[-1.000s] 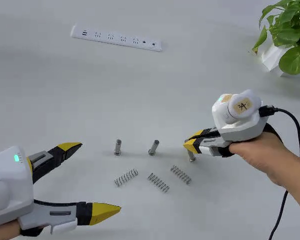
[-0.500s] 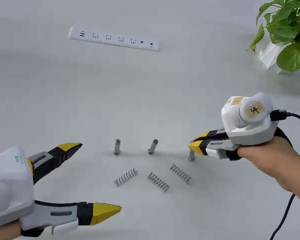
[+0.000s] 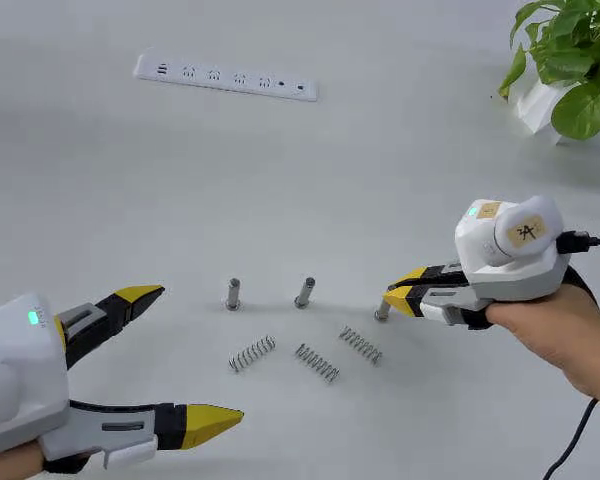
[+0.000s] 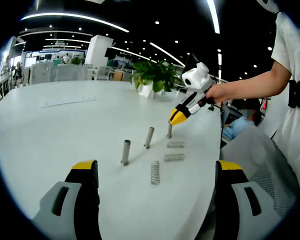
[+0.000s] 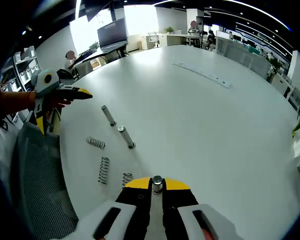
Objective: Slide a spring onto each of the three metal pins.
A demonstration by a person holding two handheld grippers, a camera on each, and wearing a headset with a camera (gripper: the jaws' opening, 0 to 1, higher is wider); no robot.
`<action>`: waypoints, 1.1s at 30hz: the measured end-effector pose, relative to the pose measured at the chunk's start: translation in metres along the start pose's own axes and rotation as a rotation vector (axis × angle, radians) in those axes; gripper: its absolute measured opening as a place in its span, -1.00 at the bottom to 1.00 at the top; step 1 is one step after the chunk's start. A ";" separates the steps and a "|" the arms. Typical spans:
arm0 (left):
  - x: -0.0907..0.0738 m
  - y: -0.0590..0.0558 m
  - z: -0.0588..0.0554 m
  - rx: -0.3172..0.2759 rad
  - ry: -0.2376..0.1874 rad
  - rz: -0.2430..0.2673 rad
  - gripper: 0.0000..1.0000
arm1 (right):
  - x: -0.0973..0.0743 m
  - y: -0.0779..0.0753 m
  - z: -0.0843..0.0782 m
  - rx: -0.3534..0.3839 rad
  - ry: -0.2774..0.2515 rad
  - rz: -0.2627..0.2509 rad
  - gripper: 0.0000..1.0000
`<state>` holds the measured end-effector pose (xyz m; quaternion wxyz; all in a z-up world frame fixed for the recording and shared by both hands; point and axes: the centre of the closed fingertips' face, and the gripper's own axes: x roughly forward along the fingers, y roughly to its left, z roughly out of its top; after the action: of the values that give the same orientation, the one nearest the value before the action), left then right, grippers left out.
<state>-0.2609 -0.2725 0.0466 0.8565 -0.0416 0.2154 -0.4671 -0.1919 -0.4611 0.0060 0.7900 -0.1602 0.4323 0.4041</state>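
Note:
Three short metal pins lie in a row on the white table: left pin (image 3: pixel 233 294), middle pin (image 3: pixel 305 292), right pin (image 3: pixel 382 311). Just in front of them lie three springs (image 3: pixel 252 354) (image 3: pixel 317 364) (image 3: pixel 361 345). My right gripper (image 3: pixel 398 297) reaches in from the right, shut on the top of the right pin (image 5: pixel 157 185), which shows between its yellow tips (image 5: pixel 157 180). At the near left my left gripper (image 3: pixel 178 357) is held wide open with nothing in it, well short of the springs. The left gripper view looks between its jaws (image 4: pixel 157 169) at the pins (image 4: pixel 125 152) and springs (image 4: pixel 155 172).
A white power strip (image 3: pixel 225 78) lies at the far side of the table. A potted plant (image 3: pixel 570 70) stands at the far right corner. A mesh chair (image 5: pixel 40 180) sits by the near table edge.
My right gripper has drawn back to the right and a little lower, its tips still at the right pin. The left gripper, the other pins and the springs have stayed put.

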 end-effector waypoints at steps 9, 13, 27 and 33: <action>0.000 0.000 0.000 -0.001 -0.001 -0.001 0.93 | -0.001 0.001 0.001 -0.007 -0.020 -0.009 -0.92; 0.000 0.001 0.000 -0.001 -0.003 0.001 0.93 | 0.000 0.000 0.002 -0.021 -0.022 -0.018 -0.92; 0.002 0.000 0.001 -0.005 -0.005 -0.001 0.93 | 0.003 0.000 0.007 -0.036 -0.048 -0.030 -0.91; 0.002 0.001 0.001 -0.005 -0.006 -0.002 0.93 | 0.005 0.001 0.009 -0.041 -0.053 -0.026 -0.91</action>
<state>-0.2591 -0.2738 0.0467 0.8566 -0.0450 0.2141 -0.4672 -0.1865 -0.4528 0.0075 0.8030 -0.1711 0.4005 0.4068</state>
